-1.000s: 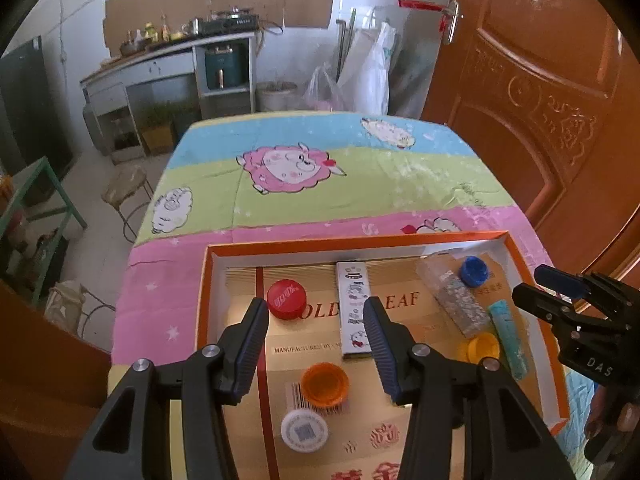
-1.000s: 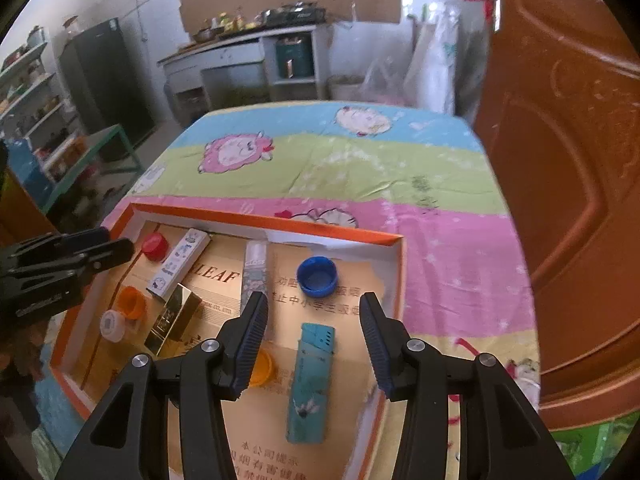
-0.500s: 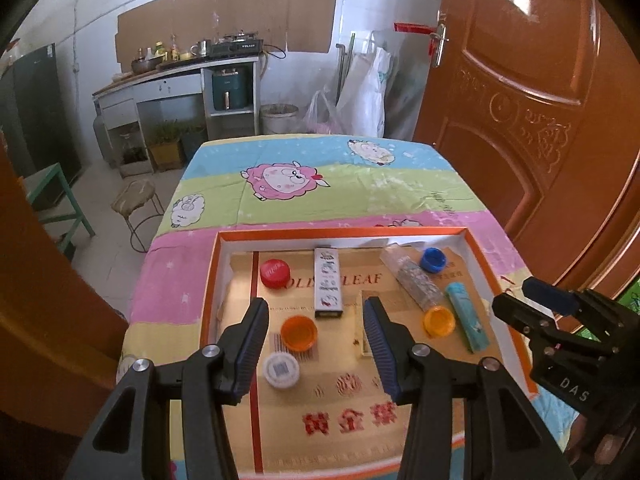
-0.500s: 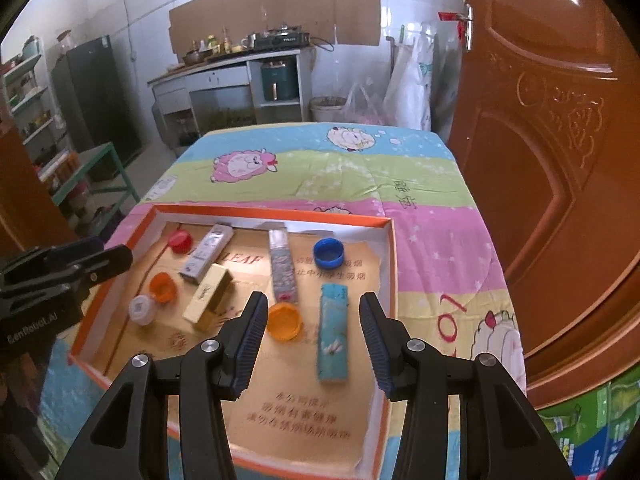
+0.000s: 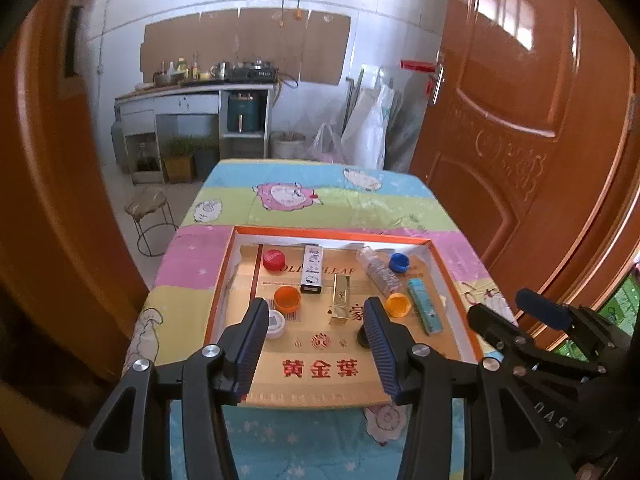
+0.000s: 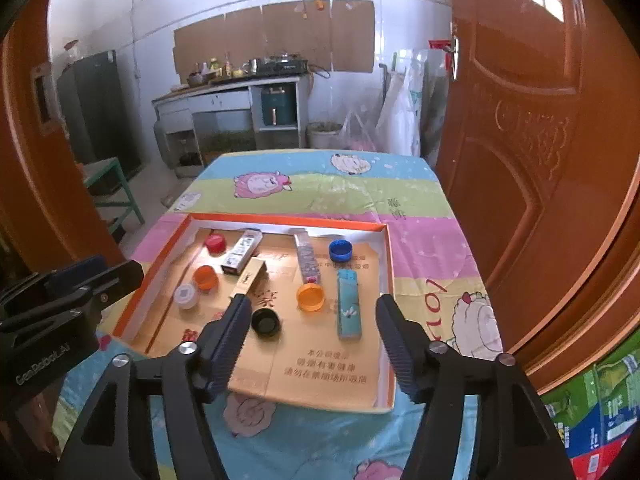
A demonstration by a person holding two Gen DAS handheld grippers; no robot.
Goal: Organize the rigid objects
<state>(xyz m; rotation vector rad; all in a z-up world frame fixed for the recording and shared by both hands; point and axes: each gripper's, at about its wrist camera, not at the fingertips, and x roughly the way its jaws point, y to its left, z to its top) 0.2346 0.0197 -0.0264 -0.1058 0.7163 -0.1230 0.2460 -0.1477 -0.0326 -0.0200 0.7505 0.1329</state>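
Observation:
An orange-rimmed shallow box (image 5: 448,276) (image 6: 387,264) lies on the table. It holds red (image 5: 273,259), orange (image 5: 287,297), white (image 5: 275,323), yellow-orange (image 5: 398,305), blue (image 5: 399,262) and black (image 6: 265,322) caps, a white carton (image 5: 312,268), a gold box (image 5: 340,300), a clear bottle (image 5: 378,272) and a teal lighter (image 5: 425,311) (image 6: 349,303). My left gripper (image 5: 314,322) is open and empty above the box's near edge. My right gripper (image 6: 310,314) is open and empty, also above the near part of the box.
The table carries a striped cartoon-sheep cloth (image 5: 320,200). A brown door (image 5: 520,140) stands to the right. A stool (image 5: 150,216) and a kitchen counter (image 5: 192,96) are beyond the table. Colourful cartons (image 6: 592,408) sit low on the right.
Both grippers have pulled back and up from the box, so the whole box and more of the room show. Both stay open and empty.

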